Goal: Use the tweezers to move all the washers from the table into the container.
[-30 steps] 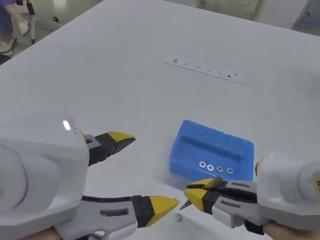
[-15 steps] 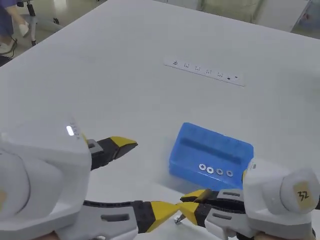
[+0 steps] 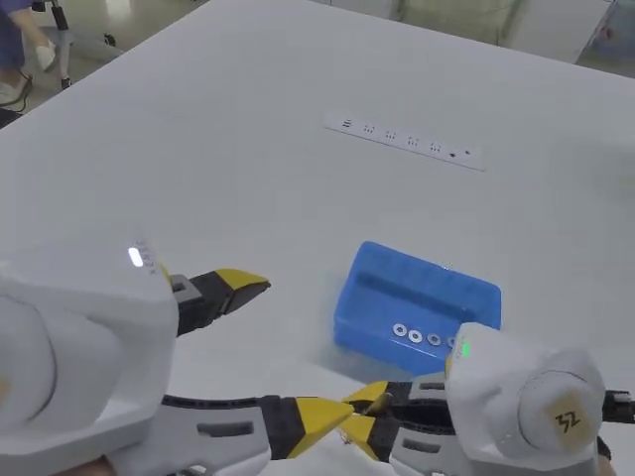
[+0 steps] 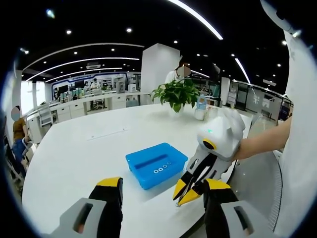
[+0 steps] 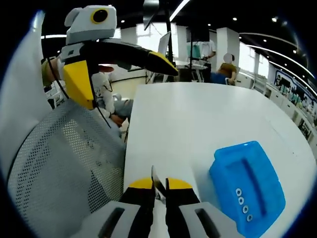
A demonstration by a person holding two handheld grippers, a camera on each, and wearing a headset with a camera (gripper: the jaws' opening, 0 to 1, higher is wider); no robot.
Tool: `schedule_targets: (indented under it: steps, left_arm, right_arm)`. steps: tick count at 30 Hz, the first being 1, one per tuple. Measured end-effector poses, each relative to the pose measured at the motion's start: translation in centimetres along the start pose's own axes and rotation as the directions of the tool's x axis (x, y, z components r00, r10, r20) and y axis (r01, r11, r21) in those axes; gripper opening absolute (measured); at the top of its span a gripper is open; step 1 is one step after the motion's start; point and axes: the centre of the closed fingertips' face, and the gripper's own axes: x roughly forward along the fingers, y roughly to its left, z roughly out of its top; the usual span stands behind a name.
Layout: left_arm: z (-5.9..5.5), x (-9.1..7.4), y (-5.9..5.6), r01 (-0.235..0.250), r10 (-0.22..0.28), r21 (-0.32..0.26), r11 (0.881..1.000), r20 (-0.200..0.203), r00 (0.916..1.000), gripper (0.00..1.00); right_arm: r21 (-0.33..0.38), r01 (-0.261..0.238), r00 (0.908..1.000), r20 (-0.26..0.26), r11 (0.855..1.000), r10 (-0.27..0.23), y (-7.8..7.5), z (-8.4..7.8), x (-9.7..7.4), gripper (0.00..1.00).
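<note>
The left tongs (image 3: 303, 347) stand spread wide with nothing between them. Close by their lower jaw, the right tongs (image 3: 359, 416) are pressed together on the thin metal tweezers (image 5: 154, 177), which stick out forward between the yellow tips over the white tabletop (image 3: 198, 149). Whether the tweezers' tip carries anything cannot be told. Just beyond the right tongs, and to the right of the left tongs, sits the blue container (image 3: 417, 293), with four washers (image 3: 417, 335) in a row along the side nearest the tongs. Well beyond both tongs, a white power strip (image 3: 407, 139) lies flat on the tabletop.
</note>
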Motion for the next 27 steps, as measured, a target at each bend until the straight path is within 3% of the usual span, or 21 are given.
schedule_targets:
  steps: [10, 14, 15, 16, 18, 20, 21, 23, 24, 27]
  left_arm:
    - [-0.3, -0.2, 0.1, -0.008, 0.008, -0.007, 1.000, -0.002, 1.0000, 0.66]
    - [-0.3, -0.2, 0.2, -0.012, 0.012, -0.011, 1.000, -0.001, 0.9999, 0.66]
    - [-0.3, -0.2, 0.3, -0.013, 0.013, -0.011, 1.000, 0.000, 0.9999, 0.66]
    - [-0.3, -0.2, 0.3, -0.013, 0.013, -0.012, 1.000, 0.001, 0.9999, 0.66]
    - [-0.2, -0.1, 0.3, -0.014, 0.014, -0.018, 1.000, 0.005, 0.9999, 0.65]
    - [-0.2, -0.1, 0.3, -0.014, 0.014, -0.018, 1.000, 0.007, 0.9999, 0.65]
    - [-0.1, -0.1, 0.3, -0.015, 0.015, -0.017, 1.000, 0.008, 0.9999, 0.65]
    - [-0.1, -0.2, 0.2, -0.013, 0.013, -0.017, 1.000, 0.009, 0.9999, 0.65]
    - [-0.1, -0.2, 0.2, -0.012, 0.012, -0.017, 1.000, 0.010, 0.9999, 0.65]
    - [-0.2, -0.2, 0.2, -0.014, 0.014, -0.019, 1.000, 0.006, 0.9999, 0.65]
  right_arm:
    - [-0.033, 0.001, 0.9998, -0.019, 0.999, -0.002, 0.0, -0.5, 0.2, 0.04]
    - [0.005, 0.005, 0.9999, 0.009, 1.000, -0.005, -0.5, -0.5, 0.2, 0.04]
    - [0.062, 0.012, 0.9996, 0.024, 0.998, -0.014, -0.8, -0.5, 0.2, 0.04]
    - [0.154, 0.027, 0.9986, 0.041, 0.988, -0.034, -1.3, -0.4, 0.3, 0.03]
    - [0.249, 0.018, 0.9949, 0.091, 0.968, -0.042, -1.8, -0.2, 0.3, 0.03]
    - [0.371, 0.016, 0.9874, 0.140, 0.929, -0.073, -2.8, -0.3, 0.0, 0.03]
    - [0.439, 0.006, 0.9840, 0.157, 0.898, -0.083, -3.2, -0.6, -0.1, 0.03]
    - [0.512, -0.014, 0.9765, 0.192, 0.859, -0.098, -3.6, -0.8, -0.5, 0.03]
    - [0.526, -0.021, 0.9745, 0.201, 0.850, -0.100, -3.5, -0.8, -0.7, 0.03]
    - [0.516, -0.017, 0.9707, 0.214, 0.856, -0.110, -3.7, -0.6, -1.4, 0.03]
